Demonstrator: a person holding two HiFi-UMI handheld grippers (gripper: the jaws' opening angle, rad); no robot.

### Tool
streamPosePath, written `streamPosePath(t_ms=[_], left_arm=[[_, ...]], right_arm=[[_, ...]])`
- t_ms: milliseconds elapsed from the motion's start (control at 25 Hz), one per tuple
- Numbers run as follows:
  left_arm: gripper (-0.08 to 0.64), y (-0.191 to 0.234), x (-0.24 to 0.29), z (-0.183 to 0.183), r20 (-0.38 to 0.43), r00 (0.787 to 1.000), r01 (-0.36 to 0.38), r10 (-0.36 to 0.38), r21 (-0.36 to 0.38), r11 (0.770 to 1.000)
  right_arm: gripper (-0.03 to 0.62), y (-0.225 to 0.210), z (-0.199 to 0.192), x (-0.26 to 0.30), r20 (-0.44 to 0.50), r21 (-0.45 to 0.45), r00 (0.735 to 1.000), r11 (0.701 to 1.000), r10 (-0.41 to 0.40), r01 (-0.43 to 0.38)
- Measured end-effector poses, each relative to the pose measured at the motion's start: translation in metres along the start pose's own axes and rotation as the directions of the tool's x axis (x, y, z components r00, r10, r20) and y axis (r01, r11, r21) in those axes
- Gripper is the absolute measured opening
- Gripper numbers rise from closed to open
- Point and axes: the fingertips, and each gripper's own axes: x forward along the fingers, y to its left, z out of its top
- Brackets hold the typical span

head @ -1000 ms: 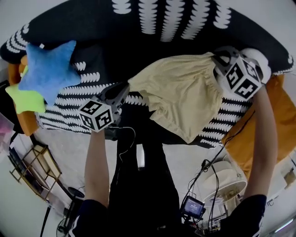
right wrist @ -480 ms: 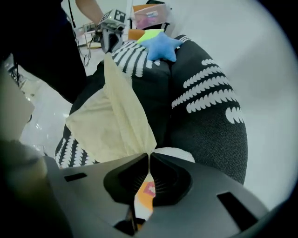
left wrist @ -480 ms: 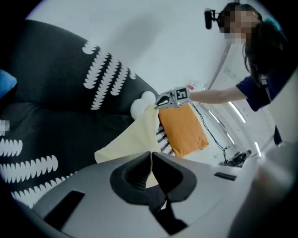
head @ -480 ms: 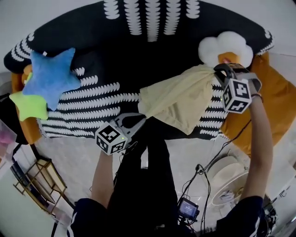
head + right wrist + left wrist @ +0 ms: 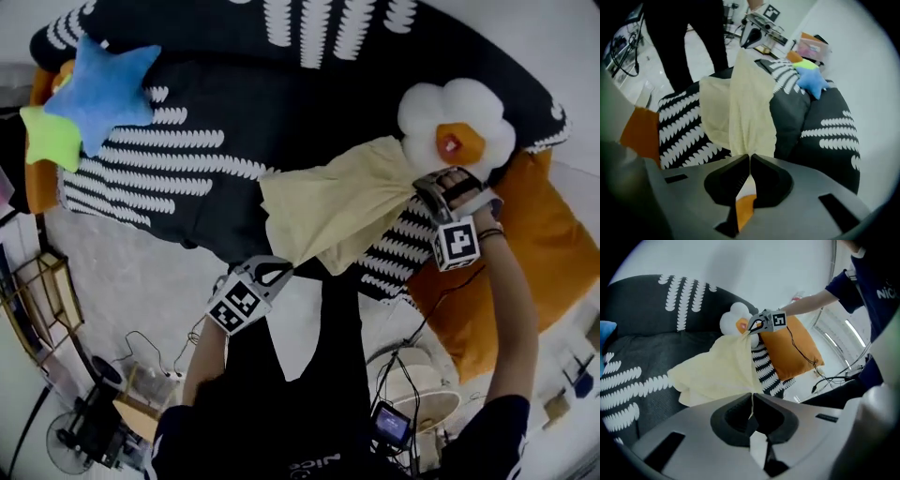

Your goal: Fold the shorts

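To do this step well, I should draw the shorts [image 5: 328,211] evenly taut and lower them flat onto the black patterned sofa [image 5: 216,103] before making any fold, letting go of neither edge until the creases are out. The left tongs [image 5: 272,274] and the right tongs [image 5: 431,185] are each clamped tight on an opposite edge of the pale fabric. It spans between them, and its sagging middle probably touches the seat, though I cannot confirm contact.
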Motion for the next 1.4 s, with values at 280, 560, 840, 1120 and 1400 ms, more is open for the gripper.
streamPosePath(t_ms=[280, 560, 840, 1120, 1400], left_arm=[[0.017, -0.048, 0.087, -0.04, -0.042, 0.992, -0.127, 0.122, -0.14, 0.982], [0.015, -0.05, 0.154, -0.076, -0.152, 0.979, -0.168, 0.139, -0.198, 0.966], [0.254, -0.066, 0.188, -0.116, -0.282, 0.959, -0.115, 0.032, -0.284, 0.952], [0.396, -0.081, 0.176, -0.104, -0.222, 0.973, -0.159, 0.064, -0.443, 0.883], [0.394, -0.035, 0.111, -0.059, -0.152, 0.963, -0.266, 0.22, -0.451, 0.852]], right_arm=[[0.025, 0.043, -0.027, 0.042, 0.054, -0.268, 0.998, 0.963, 0.026, -0.01], [0.064, 0.089, -0.033, 0.083, -0.008, -0.233, 0.997, 0.969, 0.077, -0.077], [0.25, 0.126, -0.018, 0.089, -0.037, 0.105, 0.977, 0.973, 0.208, -0.204], [0.437, 0.087, 0.011, 0.054, 0.096, 0.739, 0.994, 0.666, 0.043, -0.101], [0.368, 0.064, 0.016, -0.014, 0.027, 0.973, 0.954, -0.209, -0.298, -0.093]])
